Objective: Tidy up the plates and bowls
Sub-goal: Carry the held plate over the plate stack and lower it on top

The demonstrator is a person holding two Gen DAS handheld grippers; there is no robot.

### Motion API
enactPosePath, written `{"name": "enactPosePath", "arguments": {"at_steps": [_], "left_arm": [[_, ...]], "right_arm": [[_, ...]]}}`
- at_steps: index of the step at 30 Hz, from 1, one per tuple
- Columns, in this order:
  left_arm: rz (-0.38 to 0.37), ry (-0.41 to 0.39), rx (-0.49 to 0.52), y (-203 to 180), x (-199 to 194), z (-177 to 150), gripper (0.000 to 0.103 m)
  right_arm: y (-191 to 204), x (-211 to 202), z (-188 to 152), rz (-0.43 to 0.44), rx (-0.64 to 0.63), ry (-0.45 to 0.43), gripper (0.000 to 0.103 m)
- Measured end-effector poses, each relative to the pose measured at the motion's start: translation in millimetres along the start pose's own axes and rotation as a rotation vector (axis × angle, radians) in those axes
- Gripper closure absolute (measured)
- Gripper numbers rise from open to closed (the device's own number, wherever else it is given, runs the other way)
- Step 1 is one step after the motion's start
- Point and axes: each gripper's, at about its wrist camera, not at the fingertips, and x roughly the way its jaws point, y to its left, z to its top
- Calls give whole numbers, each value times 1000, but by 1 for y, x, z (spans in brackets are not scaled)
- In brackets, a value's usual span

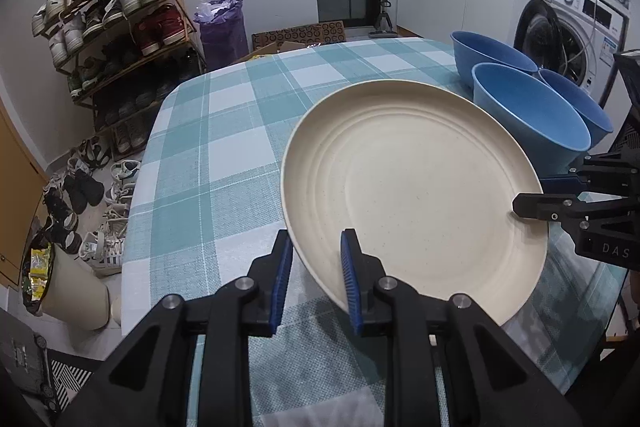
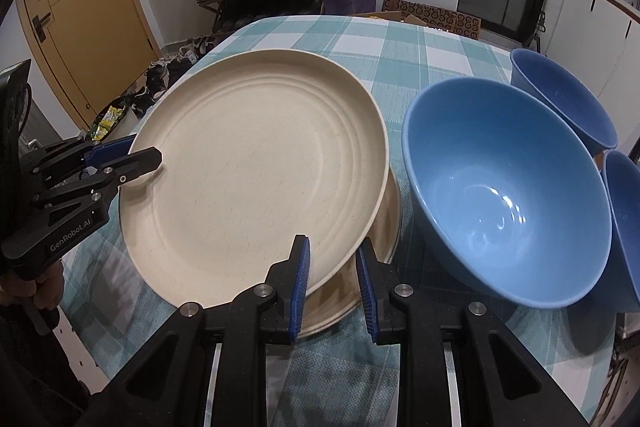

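Observation:
I see a cream ridged plate [image 1: 420,187] [image 2: 256,163] held tilted above the checked tablecloth. My left gripper [image 1: 316,267] [image 2: 148,159] is shut on its near-left rim. On the opposite rim, my right gripper [image 2: 332,267] [image 1: 524,207] is shut too. A second cream plate [image 2: 348,303] lies flat on the cloth under the raised one, partly hidden by it. To the right stand three blue bowls: the nearest [image 2: 508,187] [image 1: 532,119] beside the plates, another [image 2: 568,99] [image 1: 488,51] behind it and a third [image 2: 628,227] [image 1: 580,103] at the table's right edge.
The table [image 1: 224,147] carries a teal and white checked cloth. A shoe rack [image 1: 120,19], loose shoes and a bin [image 1: 76,291] stand by its left side, a washing machine [image 1: 568,27] beyond the bowls. A person's hand [image 2: 44,287] holds the left gripper's handle.

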Motion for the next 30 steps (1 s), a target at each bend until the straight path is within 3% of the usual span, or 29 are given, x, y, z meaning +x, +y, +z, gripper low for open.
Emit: {"name": "enactPosePath", "arguments": {"at_steps": [25, 30], "left_arm": [[43, 53, 83, -20, 16, -5, 76], [50, 62, 101, -25, 18, -7, 70]], "right_arm": [[4, 6, -13, -66, -43, 49, 75], [4, 8, -13, -75, -59, 54, 72]]}}
